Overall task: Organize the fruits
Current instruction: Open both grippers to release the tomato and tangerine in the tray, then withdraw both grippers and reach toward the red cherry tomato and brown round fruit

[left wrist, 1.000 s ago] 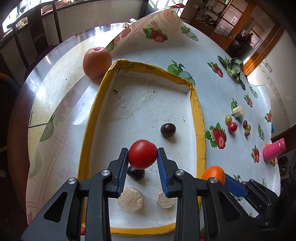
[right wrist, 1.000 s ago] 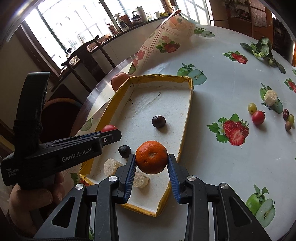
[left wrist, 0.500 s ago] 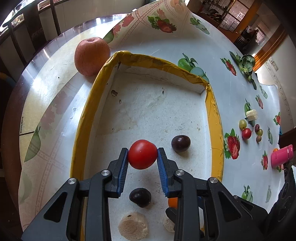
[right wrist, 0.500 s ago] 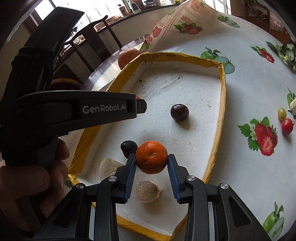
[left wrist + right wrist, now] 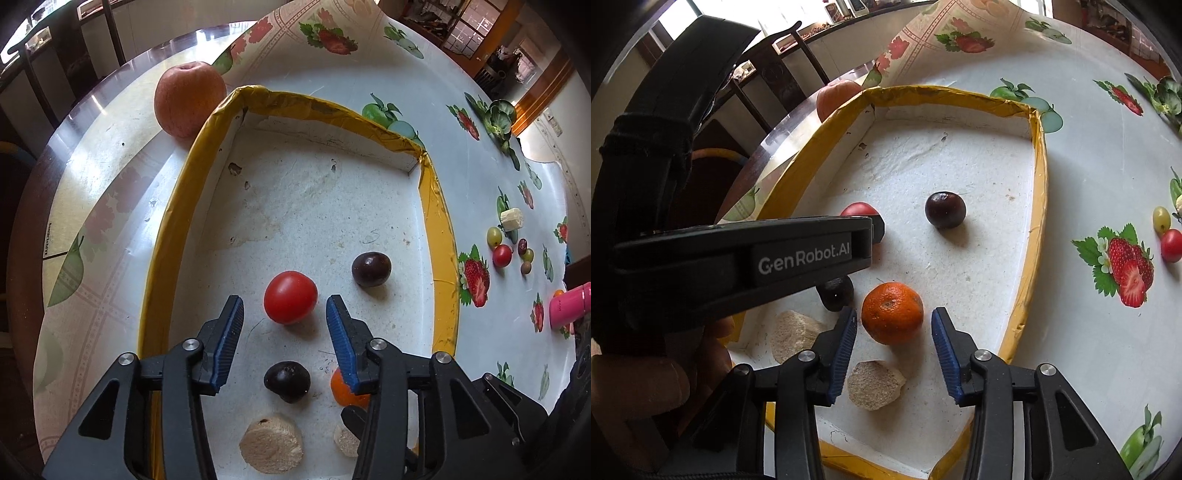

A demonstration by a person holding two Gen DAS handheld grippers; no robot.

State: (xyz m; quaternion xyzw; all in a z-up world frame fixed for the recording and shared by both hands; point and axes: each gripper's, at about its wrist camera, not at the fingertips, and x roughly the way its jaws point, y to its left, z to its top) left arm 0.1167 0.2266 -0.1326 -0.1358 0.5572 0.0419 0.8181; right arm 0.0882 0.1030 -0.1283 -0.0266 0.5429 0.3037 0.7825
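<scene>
A white tray with a yellow rim (image 5: pixel 168 229) (image 5: pixel 1039 192) lies on the table. A red tomato (image 5: pixel 290 297) rests on its floor, just ahead of my open left gripper (image 5: pixel 285 303). An orange tangerine (image 5: pixel 892 313) rests on the tray floor, between the open fingers of my right gripper (image 5: pixel 894 316). Two dark plums (image 5: pixel 371 269) (image 5: pixel 287 381) and two pale round slices (image 5: pixel 271 447) (image 5: pixel 873 384) also lie in the tray. The tangerine (image 5: pixel 341 391) shows partly behind my left finger. A large apple (image 5: pixel 189 98) sits outside the tray's far left corner.
Small fruits lie on the fruit-print tablecloth to the right: a red cherry tomato (image 5: pixel 502 255), a green grape (image 5: pixel 493 235), smaller ones (image 5: pixel 526 254) and a white chunk (image 5: pixel 512 219). A pink container (image 5: pixel 569 304) stands at the right edge. Chairs (image 5: pixel 783 74) stand beyond the table.
Both grippers have opened. The tomato and the tangerine, held above the tray before, now rest on the tray floor. Both grippers moved forward over the tray.
</scene>
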